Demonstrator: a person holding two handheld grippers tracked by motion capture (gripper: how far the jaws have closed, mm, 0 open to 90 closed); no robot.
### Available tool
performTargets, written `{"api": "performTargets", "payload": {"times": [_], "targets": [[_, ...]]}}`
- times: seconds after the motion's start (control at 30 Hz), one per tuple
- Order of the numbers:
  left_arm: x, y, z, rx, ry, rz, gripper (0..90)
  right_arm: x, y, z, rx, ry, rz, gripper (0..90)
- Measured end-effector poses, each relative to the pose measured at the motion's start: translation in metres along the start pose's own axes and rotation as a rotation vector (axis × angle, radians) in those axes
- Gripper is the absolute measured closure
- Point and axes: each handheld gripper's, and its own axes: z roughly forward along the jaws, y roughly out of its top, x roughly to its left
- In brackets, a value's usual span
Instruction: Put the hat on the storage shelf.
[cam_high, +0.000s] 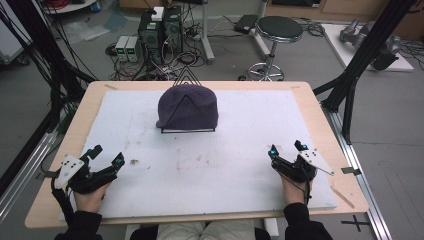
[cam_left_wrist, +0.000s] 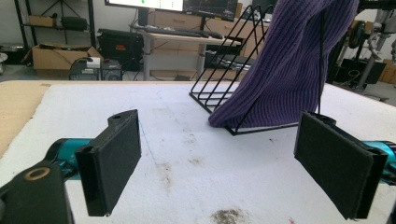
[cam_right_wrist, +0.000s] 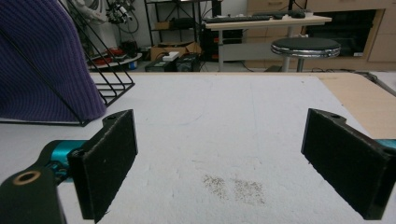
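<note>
Jaws on the left gripper and right gripper are wide open and hold nothing near the table's front corners, so a rough grab at the hat by the back edge could tip its thin rack.

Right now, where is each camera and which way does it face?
High view: above the person's edge of the table, looking forward and down at the hat on its wire rack; forearms, left gripper and right gripper enter at the bottom.
Left gripper view: rides the left gripper, low over the white mat, facing hat and rack; jaws wide apart.
Right gripper view: rides the right gripper, facing the far edge, hat at its left; jaws wide apart.
All three share hat and rack.
</note>
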Motion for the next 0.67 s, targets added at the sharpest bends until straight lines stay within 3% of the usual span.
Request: {"api": "performTargets", "payload": {"times": [0.67], "targets": [[-0.0005, -0.0014, 0.003, 0.024, -0.026, -0.012, 15.3, -0.0005, -0.0012, 0.002, 0.028, 0.022, 0.013, 9.8]]}}
